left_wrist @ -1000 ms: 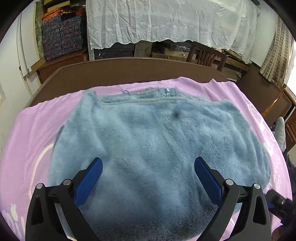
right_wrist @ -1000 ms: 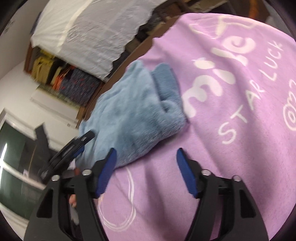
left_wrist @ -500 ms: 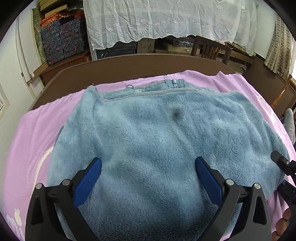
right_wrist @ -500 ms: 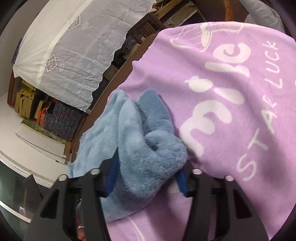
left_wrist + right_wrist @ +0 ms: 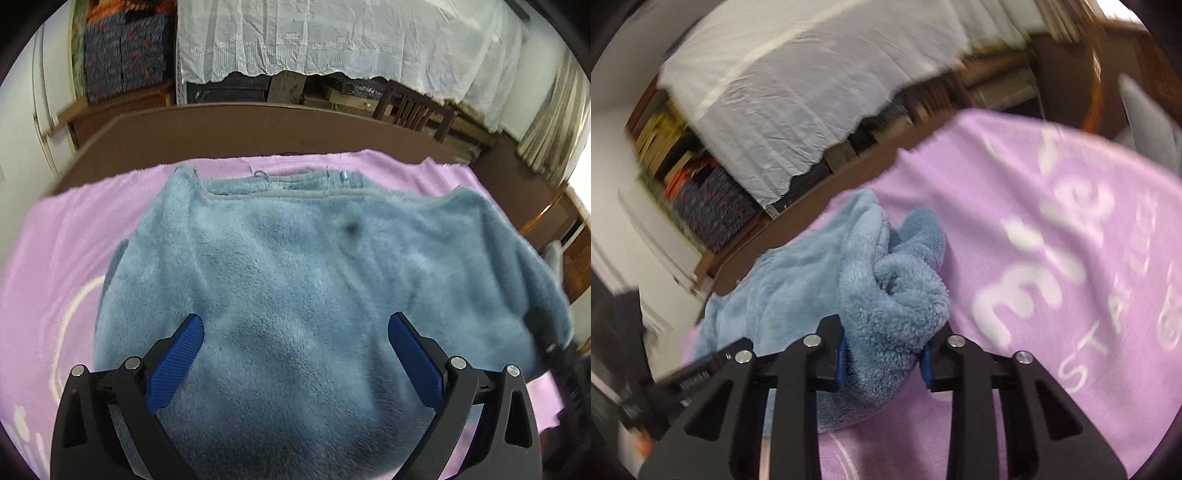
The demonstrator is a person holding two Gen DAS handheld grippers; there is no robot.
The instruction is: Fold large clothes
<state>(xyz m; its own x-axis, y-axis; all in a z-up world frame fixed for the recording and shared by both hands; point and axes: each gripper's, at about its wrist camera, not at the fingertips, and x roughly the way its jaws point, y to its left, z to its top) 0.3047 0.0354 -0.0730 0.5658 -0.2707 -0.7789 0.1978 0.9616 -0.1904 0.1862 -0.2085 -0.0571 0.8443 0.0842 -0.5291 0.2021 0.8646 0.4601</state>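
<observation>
here, right gripper (image 5: pixel 882 354) just closed on blue fleece garment (image 5: pixel 894 295), purple blanket (image 5: pixel 1052 221) beneath

The garment (image 5: pixel 295 280) lies on the blanket (image 5: pixel 66 236) covering the table (image 5: pixel 258 129), its bunched right end (image 5: pixel 897 295) between the right gripper's (image 5: pixel 882 358) fingers, with a chair (image 5: pixel 413 107) and draped shelves (image 5: pixel 332 37) behind the table.

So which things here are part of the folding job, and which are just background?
In the job: blue fleece garment; right gripper, jaws just closed on a bunched edge; left gripper, open above it.

Lying about: purple blanket, wooden chair, white lace cloth.
</observation>
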